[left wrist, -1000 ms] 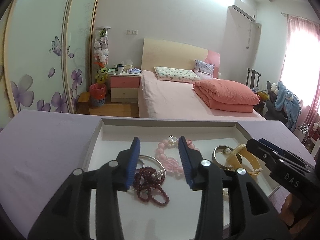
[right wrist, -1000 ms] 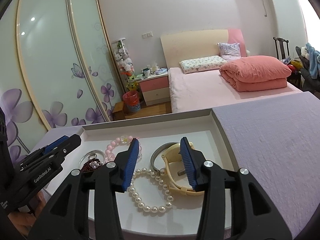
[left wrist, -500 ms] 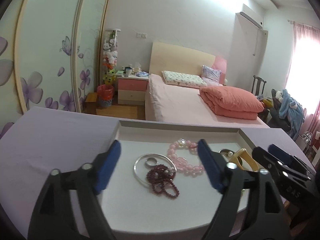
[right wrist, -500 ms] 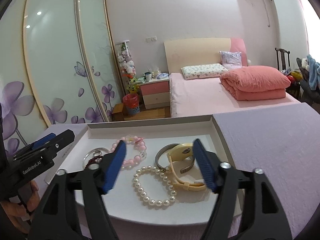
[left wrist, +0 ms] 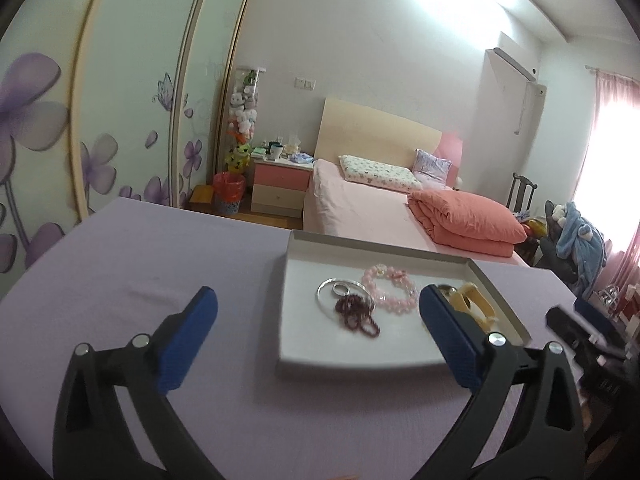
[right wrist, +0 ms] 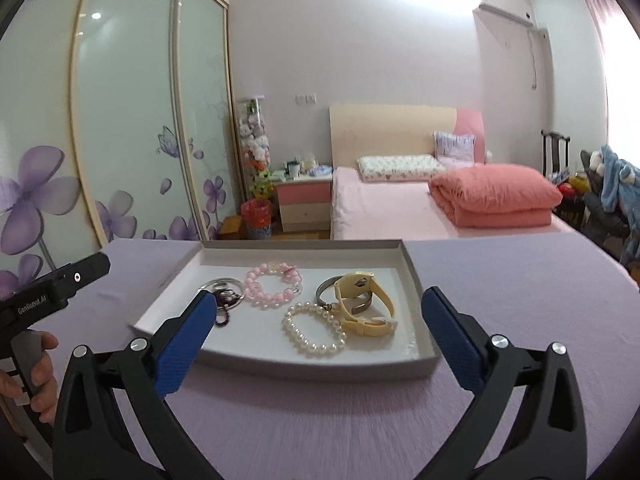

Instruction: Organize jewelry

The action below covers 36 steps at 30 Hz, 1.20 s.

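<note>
Jewelry: we are seeing the pearl bracelet (right wrist: 314, 330), pink bead bracelet (right wrist: 273, 288), yellow watch (right wrist: 362, 302) and dark red beads (left wrist: 357, 315) all lying in the white tray (right wrist: 280, 364) on the purple table (right wrist: 500, 280).
Tools: we are holding the left tool (left wrist: 318, 334) and right tool (right wrist: 319, 330) released, jaws wide, gripping nothing.
Risk: we are judging the pieces overlap, so pinching one may be dragging its neighbour along.
Change: a second ago both tools were narrower and over the tray; now we are backing away.

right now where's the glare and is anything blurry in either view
Left wrist view: window blown out at right, ceiling glare, tray near edge slightly smeared. Right wrist view: ceiling glare at top, pearl bracelet fairly sharp, purple cloth streaked in front.
</note>
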Each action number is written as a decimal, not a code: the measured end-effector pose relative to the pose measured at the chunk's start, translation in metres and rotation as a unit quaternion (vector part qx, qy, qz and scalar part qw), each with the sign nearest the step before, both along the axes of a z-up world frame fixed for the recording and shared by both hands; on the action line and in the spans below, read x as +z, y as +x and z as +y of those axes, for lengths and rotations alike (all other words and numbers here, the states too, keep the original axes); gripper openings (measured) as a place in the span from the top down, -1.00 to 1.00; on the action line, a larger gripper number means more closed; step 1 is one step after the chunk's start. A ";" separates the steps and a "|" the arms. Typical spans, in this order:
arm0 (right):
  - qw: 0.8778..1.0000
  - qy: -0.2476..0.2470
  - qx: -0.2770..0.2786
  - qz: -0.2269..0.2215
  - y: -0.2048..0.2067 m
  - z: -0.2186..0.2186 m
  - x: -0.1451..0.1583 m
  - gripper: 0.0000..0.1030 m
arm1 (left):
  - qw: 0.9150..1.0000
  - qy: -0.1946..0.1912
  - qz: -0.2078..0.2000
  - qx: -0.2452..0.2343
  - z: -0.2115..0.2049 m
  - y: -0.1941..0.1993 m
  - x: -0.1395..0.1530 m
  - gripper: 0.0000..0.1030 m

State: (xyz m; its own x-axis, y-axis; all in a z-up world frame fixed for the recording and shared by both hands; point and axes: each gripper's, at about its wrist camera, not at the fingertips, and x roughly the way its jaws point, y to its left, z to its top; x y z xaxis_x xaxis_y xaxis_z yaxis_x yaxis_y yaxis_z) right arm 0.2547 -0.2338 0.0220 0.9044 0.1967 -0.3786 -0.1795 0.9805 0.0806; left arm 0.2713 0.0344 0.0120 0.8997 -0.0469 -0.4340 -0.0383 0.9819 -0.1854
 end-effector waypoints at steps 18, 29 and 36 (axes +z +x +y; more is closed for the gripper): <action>0.998 0.003 -0.013 -0.054 -0.121 -0.007 -0.011 -0.97 | 0.997 0.030 -0.075 0.004 -0.009 -0.174 -0.009 -0.92; 0.997 0.006 -0.013 -0.072 -0.139 -0.009 -0.018 -0.97 | 0.996 0.042 -0.078 0.011 -0.013 -0.188 -0.010 -0.92; 0.998 0.011 -0.015 -0.066 -0.140 -0.014 -0.021 -0.97 | 0.997 0.040 -0.071 0.007 -0.014 -0.183 -0.011 -0.92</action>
